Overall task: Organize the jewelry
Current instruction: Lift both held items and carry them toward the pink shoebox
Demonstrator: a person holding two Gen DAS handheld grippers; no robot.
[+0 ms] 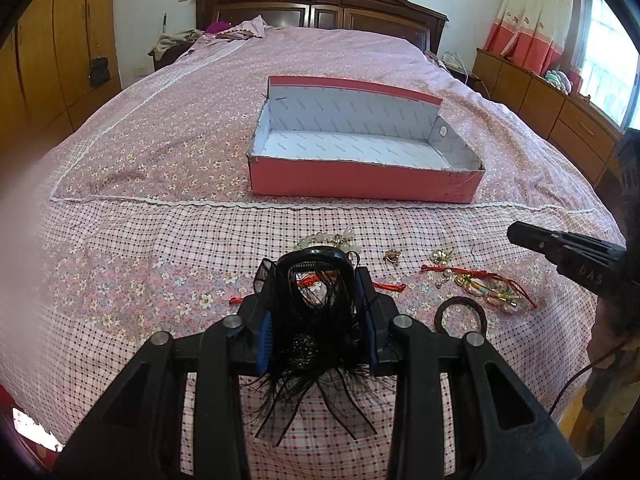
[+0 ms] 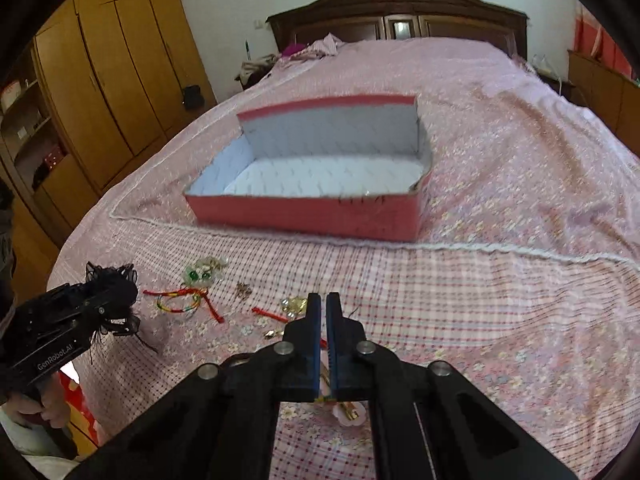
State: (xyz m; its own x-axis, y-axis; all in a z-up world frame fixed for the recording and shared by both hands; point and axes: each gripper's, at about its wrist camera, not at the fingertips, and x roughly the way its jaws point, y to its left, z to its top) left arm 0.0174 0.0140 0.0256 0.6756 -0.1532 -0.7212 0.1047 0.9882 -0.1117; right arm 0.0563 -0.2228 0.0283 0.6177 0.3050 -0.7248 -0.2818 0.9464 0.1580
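My left gripper (image 1: 316, 280) is shut on a black feathered hair clip (image 1: 316, 312) and holds it above the bed; it also shows at the left of the right wrist view (image 2: 108, 292). My right gripper (image 2: 324, 300) is shut, with a thin multicoloured cord (image 2: 326, 398) between its pads near the base. An open pink box (image 1: 360, 176) with a white inside lies ahead, also in the right wrist view (image 2: 312, 216). Loose jewelry lies on the bed: a red string bracelet (image 2: 188, 304), a green bead piece (image 2: 200, 274), gold trinkets (image 1: 442, 258), a brown hair tie (image 1: 460, 312).
The pink floral bedspread (image 1: 160, 140) covers the whole bed. A dark headboard (image 1: 320, 4) stands at the far end. Wooden wardrobes (image 2: 100, 80) are on the left, a low cabinet (image 1: 552, 100) under the window on the right.
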